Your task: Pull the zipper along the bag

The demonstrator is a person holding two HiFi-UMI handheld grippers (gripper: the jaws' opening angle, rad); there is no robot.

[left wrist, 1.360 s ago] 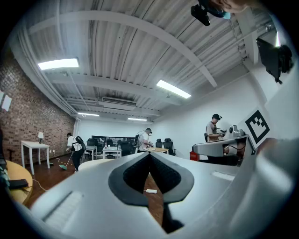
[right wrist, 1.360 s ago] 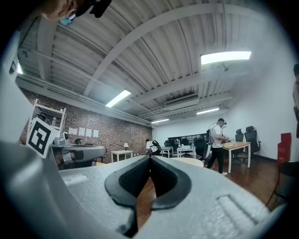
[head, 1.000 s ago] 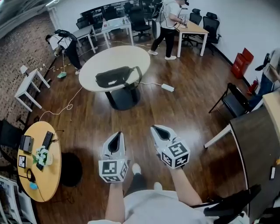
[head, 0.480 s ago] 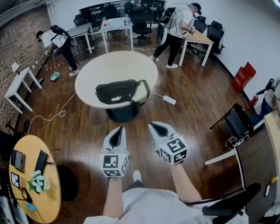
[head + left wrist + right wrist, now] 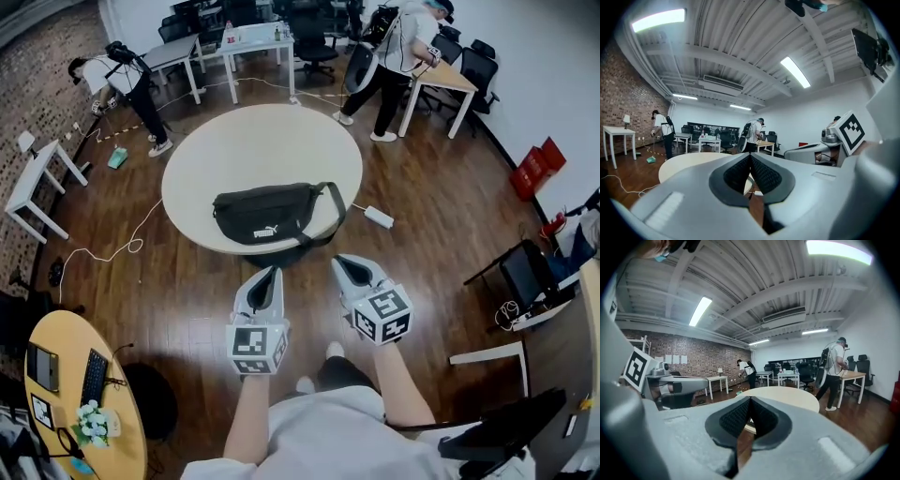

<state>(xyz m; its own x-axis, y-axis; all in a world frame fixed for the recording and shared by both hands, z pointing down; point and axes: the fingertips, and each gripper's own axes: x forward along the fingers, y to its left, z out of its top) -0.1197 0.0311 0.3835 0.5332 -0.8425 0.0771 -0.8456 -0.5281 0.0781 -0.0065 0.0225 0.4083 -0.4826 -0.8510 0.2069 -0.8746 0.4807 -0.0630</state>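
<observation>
A black waist bag [image 5: 264, 214] with a white logo lies near the front edge of a round white table [image 5: 234, 150], its strap looping out to the right. My left gripper [image 5: 271, 274] is shut and empty, held in the air just short of the table's near edge. Beside it, my right gripper [image 5: 338, 263] is also shut with nothing between its jaws. In the left gripper view the jaws [image 5: 750, 157] meet at the tips, with the table top [image 5: 689, 161] beyond. The right gripper view shows the closed jaws [image 5: 750, 401] and the table [image 5: 787, 397].
A power strip [image 5: 379, 217] and cable lie on the wood floor right of the table. One person [image 5: 398, 56] stands at a desk behind, another [image 5: 127, 80] bends over at the back left. A yellow round table [image 5: 56, 375] is at my left, a chair [image 5: 525, 277] at my right.
I have walked toward the round table; the bag and table now sit closer and lower in the head view. Both grippers stayed shut and came up to the table's near edge.
</observation>
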